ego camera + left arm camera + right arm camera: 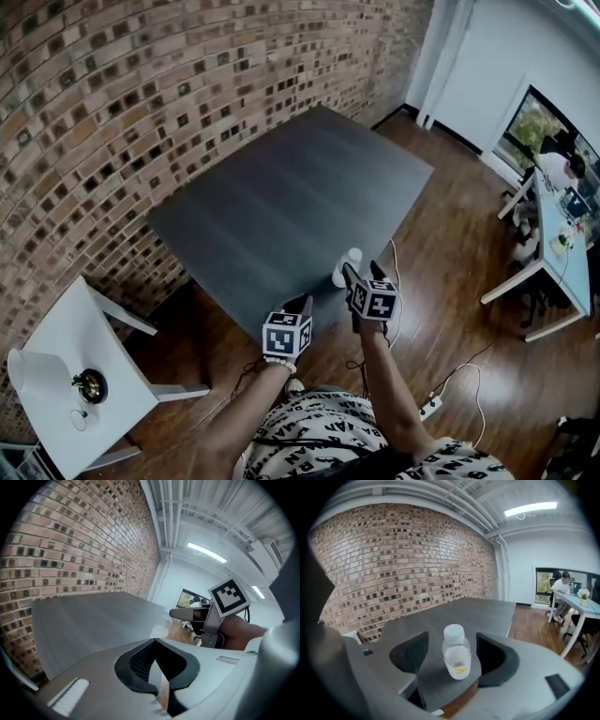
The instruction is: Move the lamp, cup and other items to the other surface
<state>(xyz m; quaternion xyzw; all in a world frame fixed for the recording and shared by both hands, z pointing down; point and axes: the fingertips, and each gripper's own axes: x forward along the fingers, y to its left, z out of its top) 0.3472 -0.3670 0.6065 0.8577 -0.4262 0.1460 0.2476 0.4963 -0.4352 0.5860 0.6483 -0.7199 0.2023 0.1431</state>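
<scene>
While the bottle is standing on the dark bench, near that bench's corner at 5 o'clock in the head view, the task is looking, by my reading, only just started. The right gripper is reaching over that corner with its jaws spread. The bottle is sitting upright between them, and a gap is showing on each side, so nothing is being squeezed. Whether the bottle is being set down or is about to be taken I cannot tell. If the dark bench is the goal, this is probably the one item delivered.

The left gripper is hovering beside its partner, at 8 o'clock of it, with its jaws slightly parted and nothing between them.

Everything else is waiting on the white bench, well apart at 8 o'clock in the head view. The lamp is sitting at that bench's 9 o'clock side, a black-and-brass item is lying just beside it, and a small round thing, possibly the cup but too small to tell, is resting at 6 o'clock of that. Those three are, I judge, what is left to carry.
</scene>
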